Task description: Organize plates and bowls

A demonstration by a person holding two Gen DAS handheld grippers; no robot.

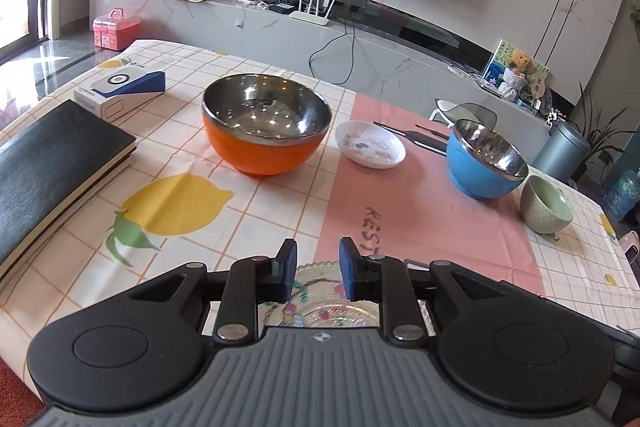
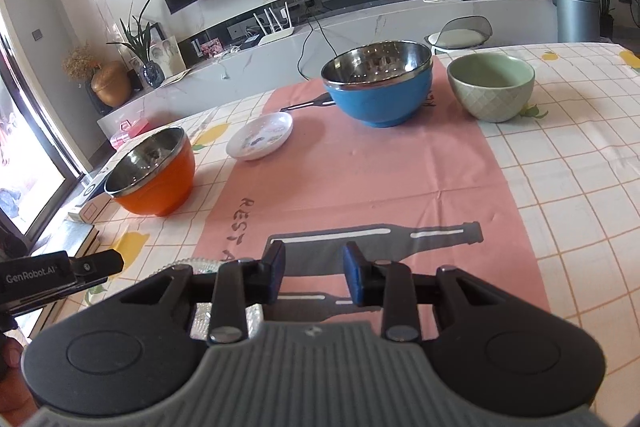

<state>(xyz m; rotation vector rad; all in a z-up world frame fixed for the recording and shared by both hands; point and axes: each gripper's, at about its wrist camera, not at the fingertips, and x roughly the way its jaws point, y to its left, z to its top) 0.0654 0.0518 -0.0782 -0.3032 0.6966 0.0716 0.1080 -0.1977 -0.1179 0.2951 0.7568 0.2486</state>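
An orange bowl (image 1: 266,125) with a steel lining stands on the tablecloth left of the pink mat; it also shows in the right wrist view (image 2: 154,173). A small white dish (image 1: 370,143) (image 2: 260,137), a blue steel-lined bowl (image 1: 484,161) (image 2: 378,85) and a pale green bowl (image 1: 546,205) (image 2: 491,87) stand on or by the mat. A clear glass plate (image 1: 320,301) (image 2: 200,267) lies under my left gripper (image 1: 318,267), which is open and empty just above it. My right gripper (image 2: 314,269) is open and empty above the mat.
A black notebook (image 1: 52,167) and a white-and-blue box (image 1: 124,91) lie at the table's left. Black utensils (image 1: 424,137) lie behind the white dish. The pink mat (image 2: 360,179) runs down the table's middle. The left gripper's body (image 2: 48,277) shows at left.
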